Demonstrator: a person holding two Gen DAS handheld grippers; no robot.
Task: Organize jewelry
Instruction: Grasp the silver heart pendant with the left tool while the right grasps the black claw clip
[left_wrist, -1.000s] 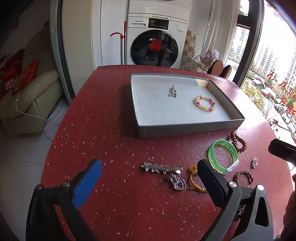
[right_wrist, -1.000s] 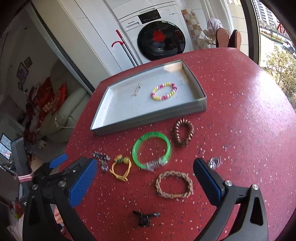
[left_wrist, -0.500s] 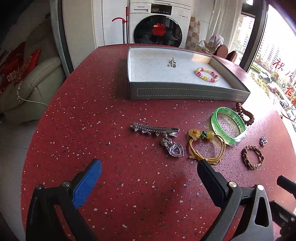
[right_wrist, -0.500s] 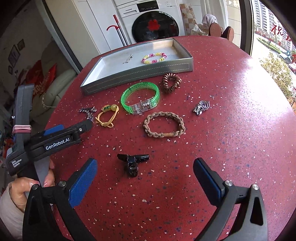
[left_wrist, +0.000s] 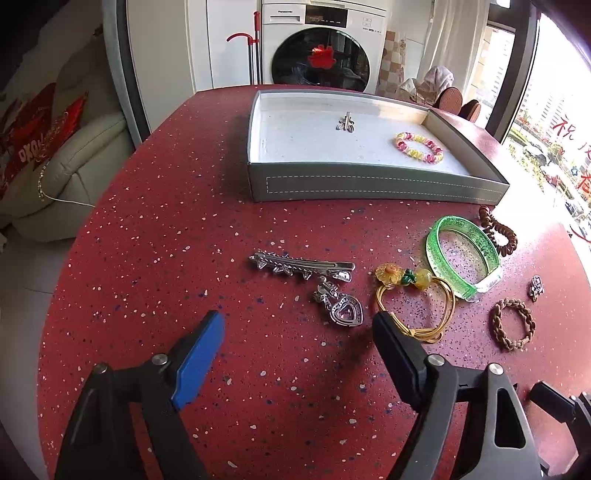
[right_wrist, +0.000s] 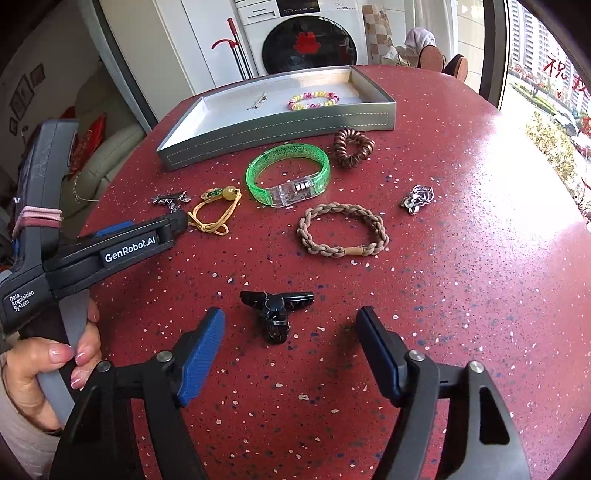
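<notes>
Yellow cord bracelet (left_wrist: 417, 306): near loop hidden behind a tool finger.
Hand (right_wrist: 40, 373): cut off by left edge.
Small charm (left_wrist: 536, 288): too small to identify.

Both grippers are coming down closer to the red table (left_wrist: 155, 229). The left gripper (left_wrist: 295, 325) is narrowing its jaws near the heart pendant (left_wrist: 345, 312), its right finger now overlapping the yellow cord bracelet (left_wrist: 424, 306). The right gripper (right_wrist: 290, 326) is closing in around the black hair clip (right_wrist: 275, 310), not yet touching.

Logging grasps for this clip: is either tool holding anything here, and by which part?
Nothing is held. Both tools have just been closing but are open: left tool near the heart pendant, right tool around the black clip.
</notes>
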